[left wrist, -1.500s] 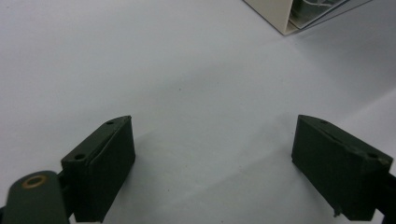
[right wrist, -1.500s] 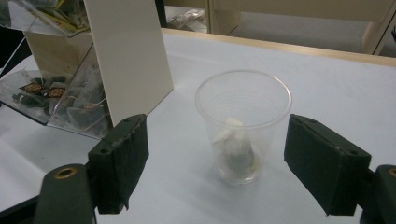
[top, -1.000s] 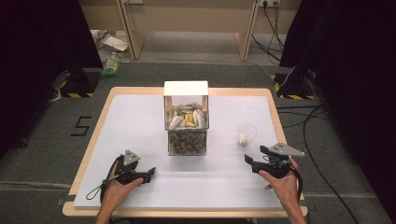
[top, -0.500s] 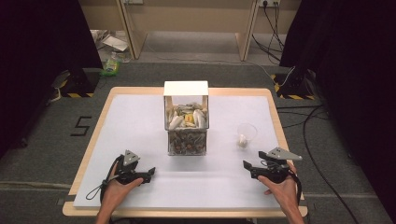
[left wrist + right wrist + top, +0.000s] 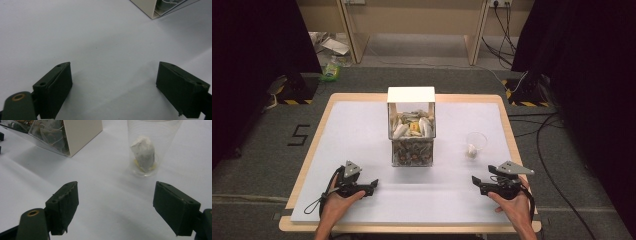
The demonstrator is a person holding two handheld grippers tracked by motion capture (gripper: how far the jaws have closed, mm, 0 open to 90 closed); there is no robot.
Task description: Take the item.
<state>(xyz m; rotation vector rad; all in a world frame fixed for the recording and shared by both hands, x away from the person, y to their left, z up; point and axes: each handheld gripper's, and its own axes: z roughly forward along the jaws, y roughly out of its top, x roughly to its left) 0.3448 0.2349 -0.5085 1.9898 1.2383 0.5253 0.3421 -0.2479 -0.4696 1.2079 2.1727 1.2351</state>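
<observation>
Tea bag: a white tea bag (image 5: 143, 153) lay at the bottom of a clear plastic cup (image 5: 475, 143), leaning against its wall.
Cup: it stood upright on the white counter (image 5: 362, 125), right of the clear box (image 5: 412, 131) and apart from it.
Handling: the bag looked light, soft and easy to crush; the thin cup looked light enough to tip or skid at a nudge, so a gentle pinch across its lower wall seemed the safest hold.
Box: it held a heap of tea bags, with a white panel at its back.
Right gripper (image 5: 492, 184): low at the counter's near right edge, its jaws spread wide and empty, aimed toward the cup.
Left gripper (image 5: 363, 187): at the near left, jaws equally wide, nothing between them, bare counter ahead and the box corner beyond.
</observation>
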